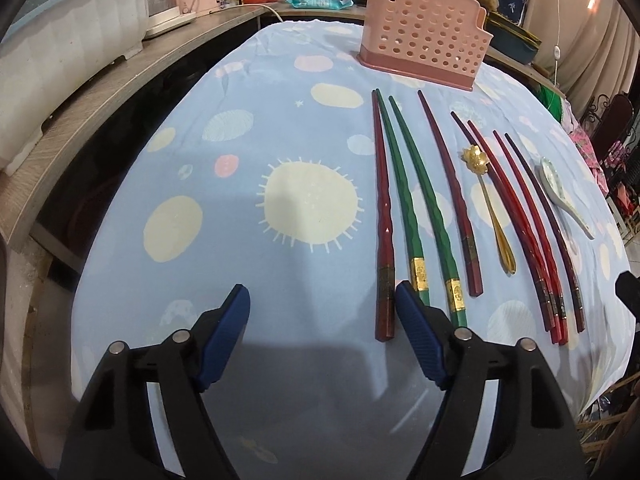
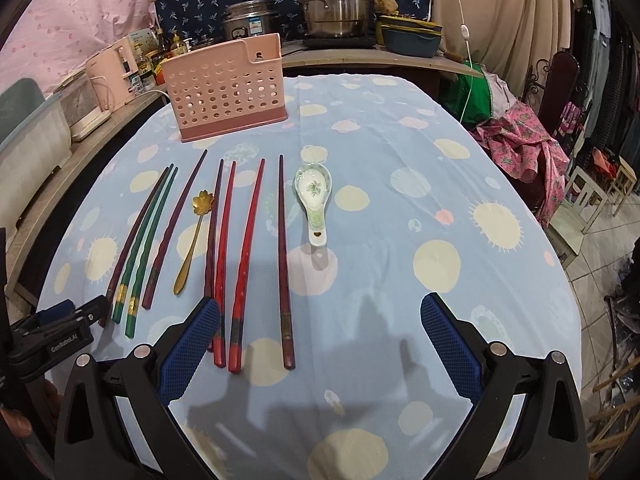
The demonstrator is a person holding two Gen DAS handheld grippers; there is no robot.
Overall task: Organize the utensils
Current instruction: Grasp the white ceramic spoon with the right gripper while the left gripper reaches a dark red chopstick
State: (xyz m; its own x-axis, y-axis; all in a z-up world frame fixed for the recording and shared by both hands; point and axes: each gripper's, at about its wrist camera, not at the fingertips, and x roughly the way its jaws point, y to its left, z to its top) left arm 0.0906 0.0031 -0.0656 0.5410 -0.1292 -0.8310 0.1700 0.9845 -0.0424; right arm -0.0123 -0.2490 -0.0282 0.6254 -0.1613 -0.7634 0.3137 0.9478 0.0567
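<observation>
Reaching for chopsticks, nothing grasped yet.
Left gripper (image 1: 322,300) and right gripper (image 2: 320,310) both spread, empty; chopsticks (image 1: 384,216) flat on tablecloth (image 1: 240,240) before pink holder (image 1: 424,36). Straddle one stick's thick end squarely before clenching.

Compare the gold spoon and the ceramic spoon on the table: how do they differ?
The gold spoon is slim metal with a flower-shaped bowl; the ceramic spoon is broad, white and green-patterned, with a short handle. The gold spoon lies among the chopsticks; the ceramic spoon lies beyond their right end. Both lie flat, bowls toward the pink holder.
</observation>
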